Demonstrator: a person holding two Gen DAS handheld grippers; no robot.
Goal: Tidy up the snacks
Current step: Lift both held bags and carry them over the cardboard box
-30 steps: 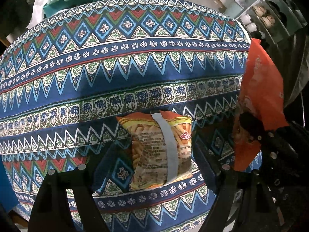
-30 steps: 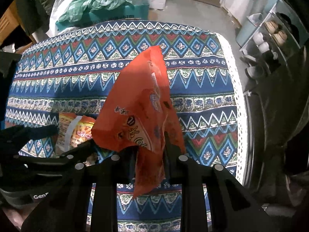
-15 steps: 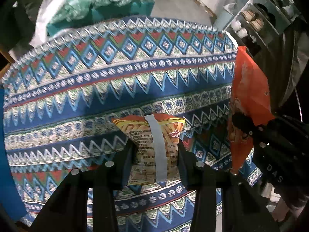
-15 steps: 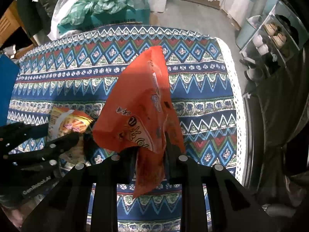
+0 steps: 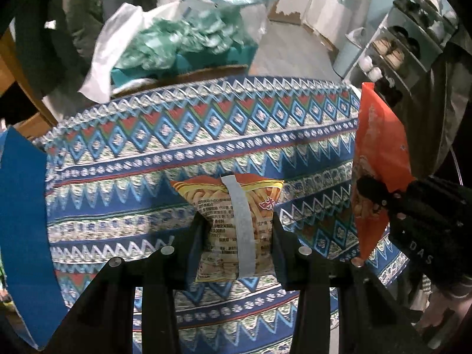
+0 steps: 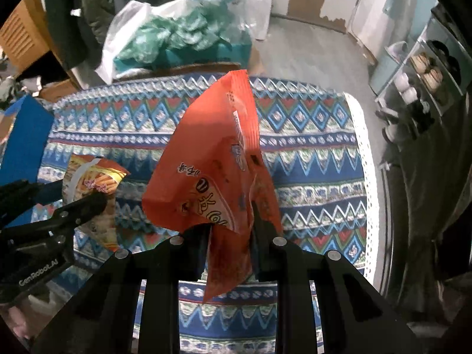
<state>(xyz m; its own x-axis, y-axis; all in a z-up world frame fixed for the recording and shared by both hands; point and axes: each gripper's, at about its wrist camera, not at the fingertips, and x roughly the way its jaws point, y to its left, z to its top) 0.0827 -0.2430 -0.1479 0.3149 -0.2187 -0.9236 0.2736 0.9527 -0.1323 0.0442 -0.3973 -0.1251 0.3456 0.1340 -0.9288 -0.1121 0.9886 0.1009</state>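
Observation:
My left gripper (image 5: 237, 233) is shut on a yellow-orange snack bag (image 5: 236, 221) with a grey seam strip and holds it above the patterned tablecloth (image 5: 177, 147). The same bag shows at the left of the right wrist view (image 6: 91, 188). My right gripper (image 6: 231, 236) is shut on a red snack bag (image 6: 215, 162), which stands upright between the fingers above the cloth. The red bag also shows at the right of the left wrist view (image 5: 377, 159), held by the right gripper (image 5: 380, 194).
A blue box (image 5: 23, 206) stands at the table's left edge. A teal box with white and green plastic bags (image 6: 177, 38) sits beyond the far edge. A shoe rack (image 6: 424, 67) stands at the right. The cloth's white lace edge (image 6: 368, 177) marks the table's right side.
My left gripper closed on the yellow-orange bag and lifted it off the cloth. Both grippers have risen, with more of the room in view. The red bag stays held.

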